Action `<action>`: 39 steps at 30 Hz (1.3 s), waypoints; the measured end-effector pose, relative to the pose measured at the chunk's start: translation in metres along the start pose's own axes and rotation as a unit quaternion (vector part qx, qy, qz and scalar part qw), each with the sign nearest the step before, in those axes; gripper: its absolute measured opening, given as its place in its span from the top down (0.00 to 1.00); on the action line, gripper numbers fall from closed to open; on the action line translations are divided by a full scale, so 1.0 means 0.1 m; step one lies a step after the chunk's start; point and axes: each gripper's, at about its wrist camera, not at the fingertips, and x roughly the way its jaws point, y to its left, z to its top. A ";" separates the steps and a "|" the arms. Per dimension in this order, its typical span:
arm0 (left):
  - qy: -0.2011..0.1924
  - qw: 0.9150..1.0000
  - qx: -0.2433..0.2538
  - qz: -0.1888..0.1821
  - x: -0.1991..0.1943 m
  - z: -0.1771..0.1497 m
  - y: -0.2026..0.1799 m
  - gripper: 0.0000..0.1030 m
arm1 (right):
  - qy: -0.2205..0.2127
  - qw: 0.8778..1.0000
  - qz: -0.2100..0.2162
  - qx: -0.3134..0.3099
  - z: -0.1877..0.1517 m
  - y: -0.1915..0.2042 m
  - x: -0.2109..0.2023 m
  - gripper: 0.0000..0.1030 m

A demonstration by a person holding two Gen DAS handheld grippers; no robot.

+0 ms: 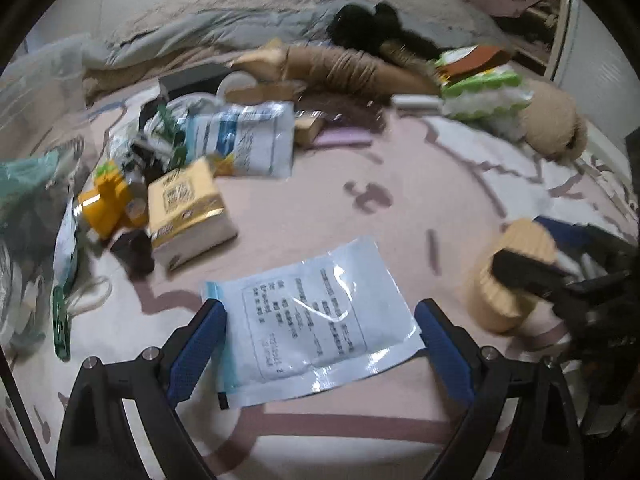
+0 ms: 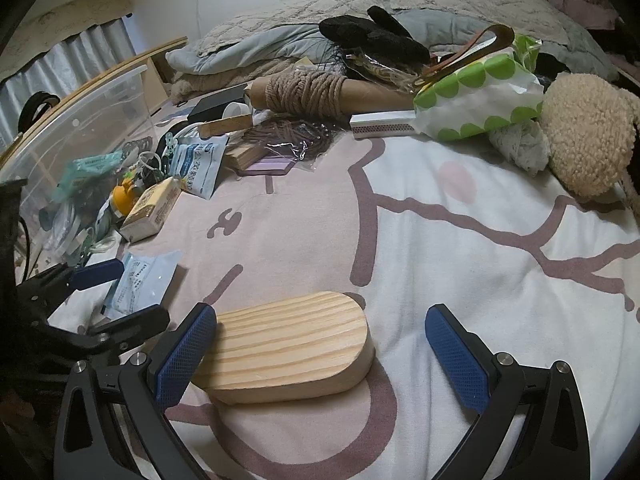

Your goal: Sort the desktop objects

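On a bed (image 2: 460, 240) spread with a pink-and-white patterned cover, two hand-held grippers work through a scatter of household clutter. The left gripper (image 1: 320, 320), its blue pads spread wide, frames a flat sealed packet (image 1: 312, 320) lying on the cover toward the near edge; the pads sit at the packet's side edges without visibly pinching it. The packet looks light, thin and floppy, with a glossy film that may slip, so a grip across one short edge seems wiser than a pinch at mid-sheet. Just beside it, the right gripper (image 2: 320, 344) stands equally wide around a rounded wooden block (image 2: 286, 352), its left pad at the block's end and its right pad well clear. The block appears stiff and heavier, best taken across its narrow sides. A tissue pack (image 1: 188, 212) and more clutter crowd the left edge.
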 end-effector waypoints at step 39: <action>0.028 0.989 -0.137 -0.043 0.05 -0.02 0.42 0.00 | 0.034 0.993 -0.026 -0.108 -0.13 0.32 0.12 0.00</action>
